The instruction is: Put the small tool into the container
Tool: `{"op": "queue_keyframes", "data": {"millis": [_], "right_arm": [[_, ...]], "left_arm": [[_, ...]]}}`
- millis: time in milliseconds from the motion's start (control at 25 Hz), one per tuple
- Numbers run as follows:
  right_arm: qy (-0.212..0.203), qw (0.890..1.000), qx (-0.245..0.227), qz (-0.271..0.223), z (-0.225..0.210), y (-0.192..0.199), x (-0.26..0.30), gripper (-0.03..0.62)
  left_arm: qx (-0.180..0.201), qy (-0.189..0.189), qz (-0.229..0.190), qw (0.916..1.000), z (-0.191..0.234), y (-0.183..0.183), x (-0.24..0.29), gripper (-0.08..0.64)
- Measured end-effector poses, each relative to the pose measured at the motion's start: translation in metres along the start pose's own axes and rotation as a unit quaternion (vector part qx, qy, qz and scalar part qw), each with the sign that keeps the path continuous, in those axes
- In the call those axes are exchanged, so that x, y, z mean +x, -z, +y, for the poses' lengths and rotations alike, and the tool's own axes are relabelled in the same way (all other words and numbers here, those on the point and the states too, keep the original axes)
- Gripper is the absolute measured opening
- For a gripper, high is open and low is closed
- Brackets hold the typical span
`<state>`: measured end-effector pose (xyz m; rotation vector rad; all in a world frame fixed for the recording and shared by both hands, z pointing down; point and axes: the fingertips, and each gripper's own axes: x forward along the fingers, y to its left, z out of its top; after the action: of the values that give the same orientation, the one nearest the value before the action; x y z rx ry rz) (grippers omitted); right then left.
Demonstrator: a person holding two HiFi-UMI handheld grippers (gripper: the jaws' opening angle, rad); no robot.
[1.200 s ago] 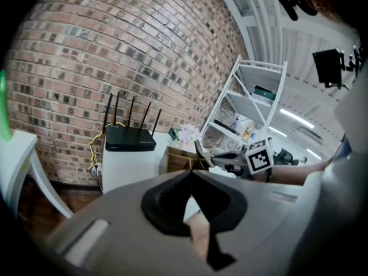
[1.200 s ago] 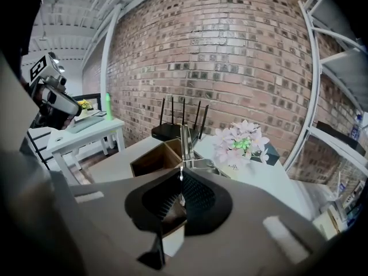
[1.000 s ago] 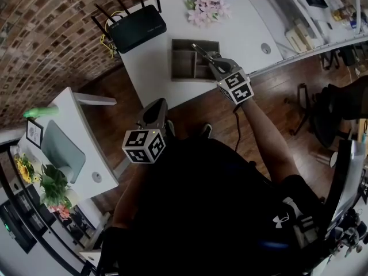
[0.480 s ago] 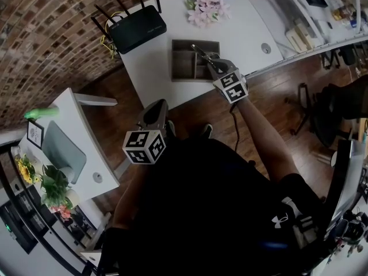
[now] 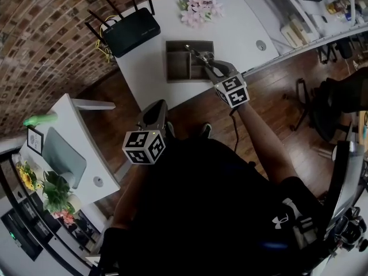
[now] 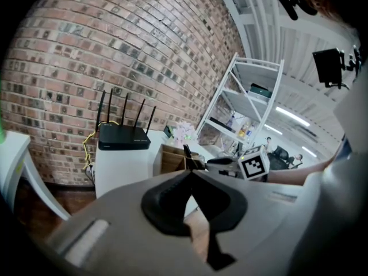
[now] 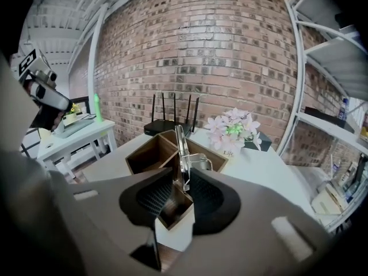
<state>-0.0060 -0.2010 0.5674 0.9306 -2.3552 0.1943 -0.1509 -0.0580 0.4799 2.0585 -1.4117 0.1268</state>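
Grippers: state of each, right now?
Left gripper: jaws shut, empty.
Right gripper: jaws have just been opening; small tool stands between them, over the container.

The box in the upper middle of the frame is open on top. Right of it the white table is bare, so you can pass there. A black router blocks the upper left, and flowers block the top.
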Motion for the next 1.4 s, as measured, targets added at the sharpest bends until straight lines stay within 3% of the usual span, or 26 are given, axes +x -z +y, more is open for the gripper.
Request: {"op": "queue_keyframes", "data": {"millis": [360,560,720,1080,1400], "right_arm": [[0.011,0.993,0.097,-0.068,-0.008,0.001,-0.065,0.064],[0.024,0.975,0.192,-0.114,-0.017,0.003,-0.116,0.018],[0.034,0.959,0.24,-0.148,-0.02,0.005,-0.153,0.015],[0.031,0.946,0.251,-0.204,0.01,-0.009,-0.204,0.009],[0.029,0.948,0.236,-0.212,0.029,-0.028,-0.199,0.009]], "left_arm": [[0.03,0.044,0.026,0.9982,-0.037,0.007,0.024,0.003],[0.048,0.068,0.042,0.9957,-0.066,0.012,0.039,0.003],[0.062,0.082,0.05,0.9935,-0.085,0.014,0.049,0.003],[0.087,0.107,0.065,0.9883,-0.114,0.021,0.061,0.003],[0.088,0.114,0.056,0.988,-0.105,0.014,0.056,0.003]]}}
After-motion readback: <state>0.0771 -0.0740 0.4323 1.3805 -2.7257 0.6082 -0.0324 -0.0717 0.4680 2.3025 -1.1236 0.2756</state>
